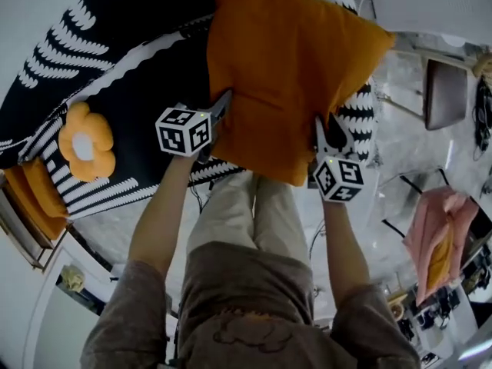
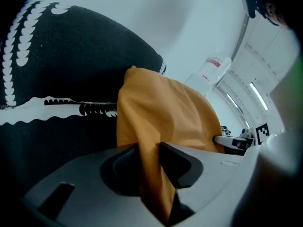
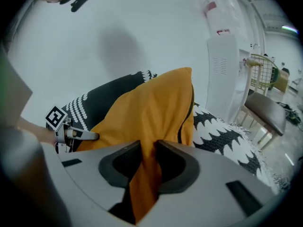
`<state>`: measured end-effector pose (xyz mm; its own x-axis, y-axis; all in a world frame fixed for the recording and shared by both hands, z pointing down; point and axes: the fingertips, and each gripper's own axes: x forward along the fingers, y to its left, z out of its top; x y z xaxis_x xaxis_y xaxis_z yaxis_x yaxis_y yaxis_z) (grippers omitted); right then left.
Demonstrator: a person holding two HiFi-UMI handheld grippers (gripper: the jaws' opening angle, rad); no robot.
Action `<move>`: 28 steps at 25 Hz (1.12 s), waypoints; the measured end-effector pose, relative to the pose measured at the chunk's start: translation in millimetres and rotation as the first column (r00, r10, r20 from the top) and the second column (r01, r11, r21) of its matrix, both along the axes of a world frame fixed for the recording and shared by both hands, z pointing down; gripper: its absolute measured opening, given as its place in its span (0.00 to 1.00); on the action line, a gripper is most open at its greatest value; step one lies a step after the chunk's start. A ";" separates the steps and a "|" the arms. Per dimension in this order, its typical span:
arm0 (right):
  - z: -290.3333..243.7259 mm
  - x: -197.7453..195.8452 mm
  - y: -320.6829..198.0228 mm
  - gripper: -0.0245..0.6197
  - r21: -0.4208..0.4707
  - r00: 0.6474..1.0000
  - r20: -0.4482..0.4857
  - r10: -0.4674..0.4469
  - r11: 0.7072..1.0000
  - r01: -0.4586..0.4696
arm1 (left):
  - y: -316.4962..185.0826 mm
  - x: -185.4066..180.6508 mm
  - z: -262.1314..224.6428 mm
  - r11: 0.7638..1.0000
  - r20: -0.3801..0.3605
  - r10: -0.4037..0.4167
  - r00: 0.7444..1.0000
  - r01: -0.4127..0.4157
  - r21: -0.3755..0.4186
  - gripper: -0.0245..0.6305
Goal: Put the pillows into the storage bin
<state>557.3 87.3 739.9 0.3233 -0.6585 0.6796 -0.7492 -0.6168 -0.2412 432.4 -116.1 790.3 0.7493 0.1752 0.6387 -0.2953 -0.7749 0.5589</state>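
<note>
Orange cushions (image 1: 37, 192) sit stacked at the far left edge of the downward head view, beside a pale frame. Just right of them, a flower-shaped cushion (image 1: 86, 142), orange with a white centre, lies on a black-and-white patterned cover (image 1: 115, 21) that fills the upper left. Next comes the person's bare left forearm, reaching up to the left gripper (image 1: 223, 102) with its marker cube. In the left gripper view, the left gripper (image 2: 151, 160) has its jaws clamped on a fold of fabric at the lower left edge of a large orange pillow (image 2: 161, 112). The cloth is bunched tight between the dark pads. The orange pillow (image 1: 288, 68) is the middle of the head view. It spreads wide over the patterned cover, above the person's beige trousers, and is held at both lower corners. Whether it rests on the cover or hangs clear of it cannot be told. At its lower right corner is the right gripper (image 1: 327, 133), with its own marker cube just below. The right gripper view shows the right gripper (image 3: 150, 160) with its jaws pressed together on a gathered strip of the orange pillow (image 3: 147, 112), which rises to a peak ahead. Further right stands a grey chair (image 1: 446, 94) on a pale floor, and below it pink cloth (image 1: 438, 233) hangs over a stand.
</note>
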 end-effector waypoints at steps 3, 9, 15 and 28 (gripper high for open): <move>-15.8 -2.5 -1.3 0.11 -0.009 0.999 0.040 0.004 1.000 -0.003 | 0.6 -1.8 -29.4 0.999 0.024 0.031 0.999 -0.032 0.042 0.11; -99.6 -7.2 12.1 0.05 0.058 0.994 0.092 0.058 0.996 -0.064 | -4.8 1.0 -155.3 0.997 -0.070 -0.001 0.998 0.006 0.071 0.07; -197.0 -11.4 57.9 0.05 0.147 0.977 0.083 0.198 0.967 -0.209 | 27.8 21.5 -273.7 0.987 -0.141 0.114 0.983 -0.096 0.132 0.06; -288.2 -31.9 340.6 0.06 0.253 0.791 0.017 0.611 0.763 -0.595 | 289.4 101.2 -364.8 0.845 -0.210 0.532 0.820 -0.501 0.186 0.06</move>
